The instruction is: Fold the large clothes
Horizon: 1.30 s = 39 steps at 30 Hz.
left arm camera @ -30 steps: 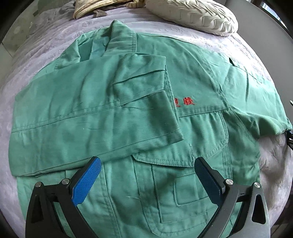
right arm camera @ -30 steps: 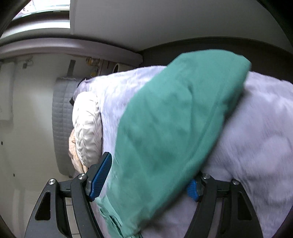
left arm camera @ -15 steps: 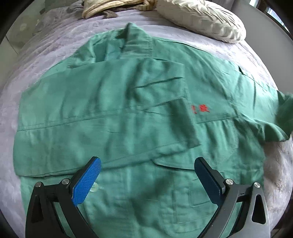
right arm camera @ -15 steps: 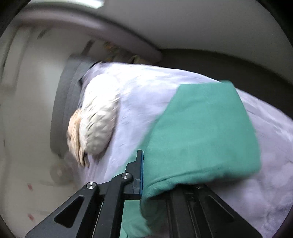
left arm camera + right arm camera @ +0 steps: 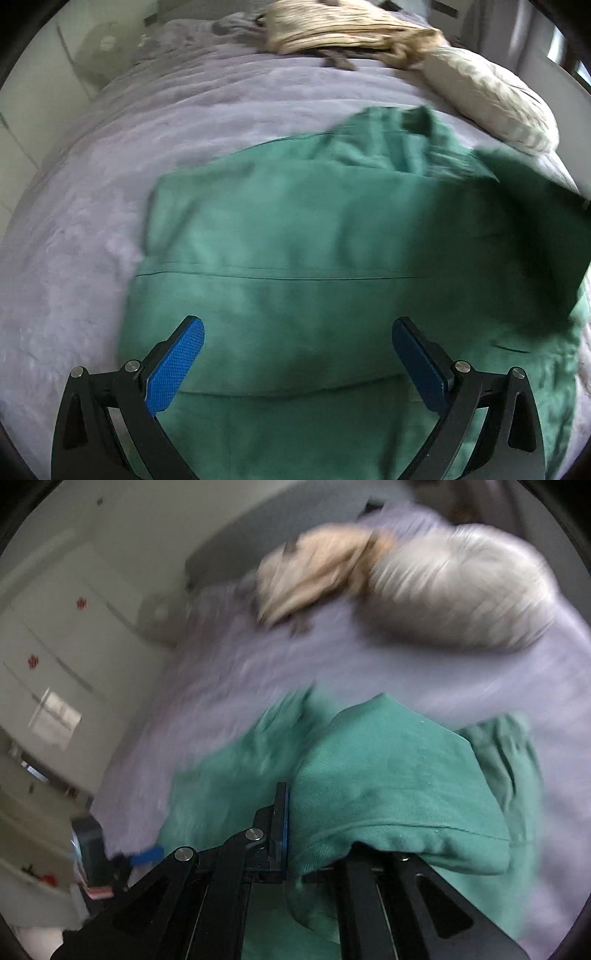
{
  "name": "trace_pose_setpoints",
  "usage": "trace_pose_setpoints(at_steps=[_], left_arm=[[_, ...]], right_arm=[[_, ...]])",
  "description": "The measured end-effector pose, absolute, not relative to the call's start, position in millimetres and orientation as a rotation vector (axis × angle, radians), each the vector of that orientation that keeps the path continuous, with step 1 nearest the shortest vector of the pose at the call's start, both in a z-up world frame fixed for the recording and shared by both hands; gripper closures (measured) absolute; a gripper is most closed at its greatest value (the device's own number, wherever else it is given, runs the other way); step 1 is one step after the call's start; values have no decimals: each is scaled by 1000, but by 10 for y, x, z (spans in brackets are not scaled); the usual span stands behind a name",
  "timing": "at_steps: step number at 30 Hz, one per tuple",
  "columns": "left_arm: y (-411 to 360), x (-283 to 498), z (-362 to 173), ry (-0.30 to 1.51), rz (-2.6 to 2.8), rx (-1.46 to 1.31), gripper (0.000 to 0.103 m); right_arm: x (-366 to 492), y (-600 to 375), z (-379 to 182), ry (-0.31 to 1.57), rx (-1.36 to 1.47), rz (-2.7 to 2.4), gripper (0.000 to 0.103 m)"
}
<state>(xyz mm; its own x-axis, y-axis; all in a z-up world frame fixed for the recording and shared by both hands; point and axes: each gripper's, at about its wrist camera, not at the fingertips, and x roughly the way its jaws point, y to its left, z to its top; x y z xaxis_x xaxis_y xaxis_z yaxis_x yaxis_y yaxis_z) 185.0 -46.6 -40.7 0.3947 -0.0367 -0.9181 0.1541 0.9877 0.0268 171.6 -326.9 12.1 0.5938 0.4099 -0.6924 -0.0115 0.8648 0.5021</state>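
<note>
Hovering spread and empty over the near part of the jacket, the left tool now sees bare bed at far left, where a second ago the jacket filled its view. At right, the right tool, wide open a second ago, is pressed together on a sleeve and has swung it up off the bed's edge and over the jacket body, toward the pillow. Judging by this, the second sleeve fold is under way, not yet laid down.

No readable writing is showing anywhere in either view. The green cotton work jacket is showing only plain cloth.
</note>
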Motion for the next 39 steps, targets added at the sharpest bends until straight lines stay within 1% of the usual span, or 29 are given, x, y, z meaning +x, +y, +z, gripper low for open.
trace_pose_setpoints(at_steps=[2,3,4,6,8,10,11,12,14,15,16,17,20,22,24,26,27,29,30,31,32,33,34,36,39], left_arm=[[-290,1905,-504,1168,-101,103,1],[-234,1933,-559,1173,-96,99,1],[-198,1958,-615,1179,-92,98,1],[-133,1992,-710,1192,-94,89,1],[-73,1984,-743,1191,-104,71,1],[-14,1962,-740,1182,-113,57,1],[22,1955,-728,1176,-119,47,1],[53,1950,-719,1174,-122,40,1],[101,1960,-692,1169,-125,28,1],[107,1910,-645,1163,-122,25,1],[145,1895,-612,1157,-118,22,1],[185,1872,-579,1150,-113,18,1],[399,1842,-510,1129,-79,4,1],[542,1831,-500,1127,-56,-11,1],[712,1847,-522,1139,-22,-25,1],[841,1849,-548,1148,15,-37,1],[909,1839,-552,1151,27,-48,1],[970,1827,-563,1160,29,-61,1],[981,1827,-567,1165,22,-68,1],[968,1821,-567,1168,7,-76,1],[926,1825,-565,1172,-24,-85,1],[879,1818,-562,1174,-50,-92,1],[813,1822,-556,1176,-80,-101,1],[626,1820,-526,1173,-162,-123,1],[244,1804,-469,1153,-293,-111,1]], right_arm=[[1787,-3009,-223,994,484,241,98],[1820,-2893,-423,1042,485,219,94],[1829,-2858,-568,1073,487,194,94],[1806,-2860,-722,1105,520,153,92],[1708,-2962,-744,1098,638,158,79],[1559,-3089,-677,1073,732,132,52],[1453,-3177,-637,1035,775,96,47],[1382,-3271,-585,1002,804,52,45],[1402,-3396,-536,980,838,-2,45],[1406,-3440,-530,977,840,-19,55],[1463,-3459,-518,977,835,-38,86],[1527,-3435,-517,980,816,-40,96],[1689,-3146,-279,948,651,11,97],[1686,-2731,-94,939,457,97,97],[1691,-2342,-69,966,298,161,97],[1690,-1868,-209,1029,92,200,96],[1664,-1714,-287,1054,14,211,90],[1586,-1450,-522,1125,-158,223,85],[1522,-1390,-608,1145,-200,230,79],[1453,-1397,-626,1150,-201,243,67],[1380,-1424,-607,1148,-178,259,61],[1287,-1499,-561,1145,-124,283,50],[1210,-1603,-526,1150,-75,292,42],[1100,-1776,-488,1159,0,286,37],[894,-2218,-455,1178,146,208,37]])
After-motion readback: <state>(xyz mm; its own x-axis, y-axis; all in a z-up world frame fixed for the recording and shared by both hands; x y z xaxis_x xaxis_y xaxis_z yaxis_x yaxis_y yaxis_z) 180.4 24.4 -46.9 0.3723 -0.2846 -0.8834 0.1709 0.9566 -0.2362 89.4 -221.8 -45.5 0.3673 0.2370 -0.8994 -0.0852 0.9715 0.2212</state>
